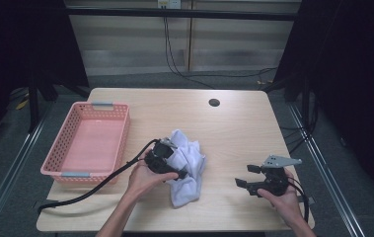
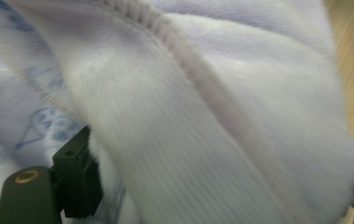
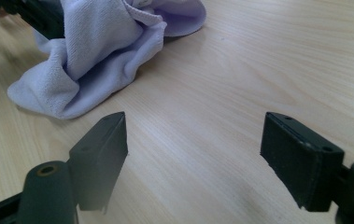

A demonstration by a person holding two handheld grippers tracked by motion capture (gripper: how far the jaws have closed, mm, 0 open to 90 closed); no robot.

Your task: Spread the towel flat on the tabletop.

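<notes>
Cloth [image 1: 187, 165] is the work here: a pale lilac terry towel, crumpled just below the frame's centre on the wooden table [image 1: 234, 128]. Nearest, at lower right, the right gripper [image 1: 246, 176] hovers with jaws wide apart, nothing between them. The left gripper [image 1: 174, 170] is pushed into the folds, jaws spread wide around a hemmed ridge (not pinching). Light, limp, grippy; best pinched at a hem. Farther left sits a pink plastic basket [image 1: 120, 129].

Light: my table [image 1: 234, 123] is evenly bright, the surroundings dark.
Shadows: soft and faint under the cloth [image 3: 95, 56].
Focus: my left gripper view is blurred, cloth [image 2: 188, 116] too close.
My right view: sharp, near jaws slightly soft.
</notes>
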